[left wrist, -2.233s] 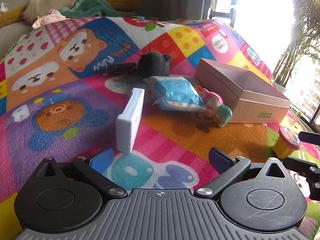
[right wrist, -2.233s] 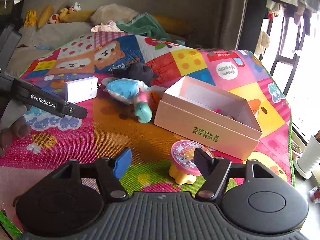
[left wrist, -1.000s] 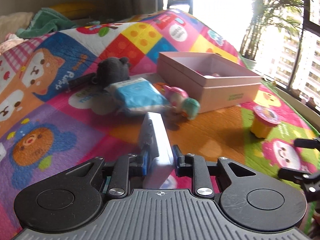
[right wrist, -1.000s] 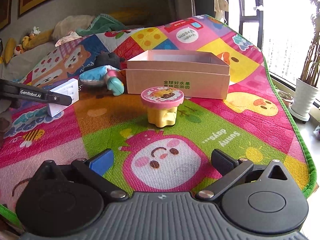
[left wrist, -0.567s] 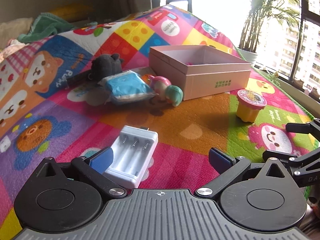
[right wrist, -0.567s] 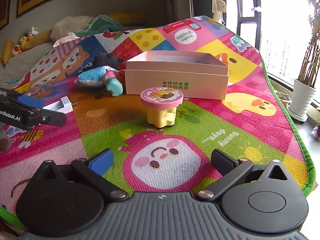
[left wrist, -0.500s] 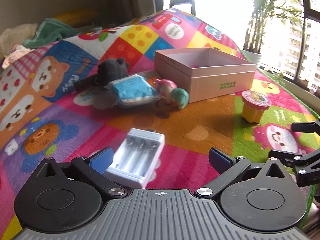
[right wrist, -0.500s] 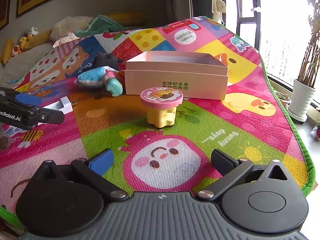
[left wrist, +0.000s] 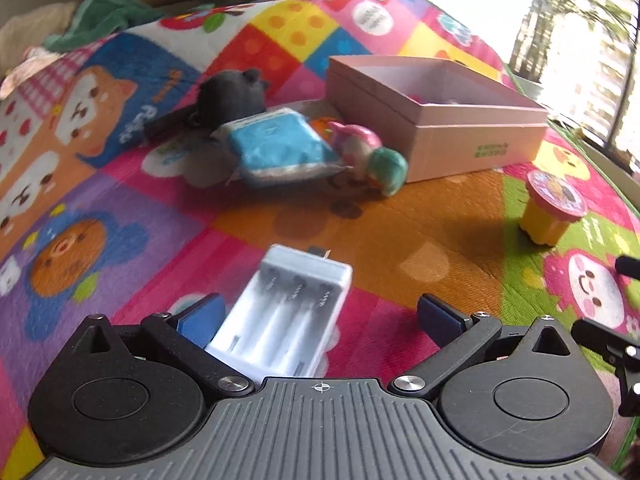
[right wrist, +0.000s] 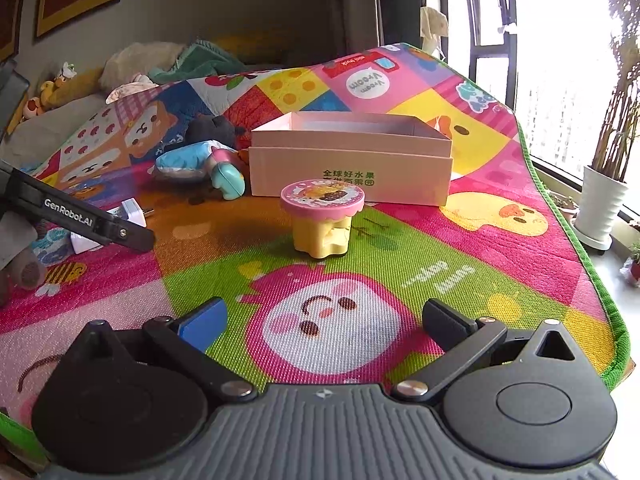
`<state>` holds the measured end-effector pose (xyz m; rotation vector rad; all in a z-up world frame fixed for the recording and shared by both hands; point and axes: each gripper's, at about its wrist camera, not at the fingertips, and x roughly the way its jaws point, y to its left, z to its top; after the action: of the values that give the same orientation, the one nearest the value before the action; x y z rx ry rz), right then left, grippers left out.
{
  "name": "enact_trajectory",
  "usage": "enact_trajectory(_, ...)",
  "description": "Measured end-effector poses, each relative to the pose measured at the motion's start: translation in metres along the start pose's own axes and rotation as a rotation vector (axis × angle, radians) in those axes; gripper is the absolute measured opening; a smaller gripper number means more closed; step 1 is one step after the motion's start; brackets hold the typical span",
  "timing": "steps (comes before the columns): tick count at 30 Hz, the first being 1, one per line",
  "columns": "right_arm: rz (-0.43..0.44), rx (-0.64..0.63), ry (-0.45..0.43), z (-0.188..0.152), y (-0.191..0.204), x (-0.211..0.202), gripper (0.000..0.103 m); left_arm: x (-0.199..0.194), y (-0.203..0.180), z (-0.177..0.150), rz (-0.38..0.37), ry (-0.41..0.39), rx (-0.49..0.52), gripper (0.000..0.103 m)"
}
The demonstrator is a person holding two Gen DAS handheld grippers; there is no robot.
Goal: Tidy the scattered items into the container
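1. The left wrist view is taken low over the play mat (left wrist: 440,216), close to the white battery charger (left wrist: 288,312).
2. The right wrist view is aimed across the mat at the pink box (right wrist: 352,168).
3. Box, yellow tub (right wrist: 322,220) and charger are shared by both.

Daylight from blown-out window (right wrist: 568,60) at right; left wrist view motion-blurred; fisheye bends edges; soft shadows.

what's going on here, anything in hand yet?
Nothing is held. A person with a gripper in each hand is tidying toys on a play mat into the pink box. The left gripper is wide open over the white battery charger, which lies flat on the mat between its fingers, ungripped. The right gripper is open too, facing the yellow tub in front of the box.
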<state>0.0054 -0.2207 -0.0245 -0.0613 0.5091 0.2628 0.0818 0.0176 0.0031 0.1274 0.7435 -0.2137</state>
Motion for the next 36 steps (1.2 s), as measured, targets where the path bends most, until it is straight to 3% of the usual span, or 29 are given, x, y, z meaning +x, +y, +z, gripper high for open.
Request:
enact_trajectory(4,0.0,0.0,-0.001,0.0,0.0,0.0,0.103,0.011,-0.011,0.009,-0.093,0.003,0.067,0.103)
enact_trajectory(7,0.0,-0.002,0.0,0.0,0.0,0.0,0.103,0.013,-0.012,0.01,-0.103,0.014,0.055,0.103)
enact_trajectory(15,-0.001,-0.006,0.028,0.004,0.0,0.001,0.103,-0.002,-0.013,-0.002,-0.015,0.037,-0.043,0.103)
enact_trajectory(22,-0.004,-0.013,0.008,-0.003,0.002,-0.008,0.103,-0.014,-0.016,-0.011,0.069,-0.011,0.0,0.103)
enact_trajectory(26,0.015,-0.013,0.042,0.001,-0.001,-0.007,0.103,-0.015,0.0,-0.015,0.029,-0.006,-0.08,0.103)
enact_trajectory(32,0.069,-0.043,0.119,0.017,-0.007,-0.001,0.103,-0.019,0.009,-0.019,0.012,-0.032,-0.123,0.103)
enact_trajectory(36,0.036,-0.103,0.039,0.041,-0.002,0.004,0.103,-0.02,0.01,-0.02,0.01,-0.04,-0.128,0.103)
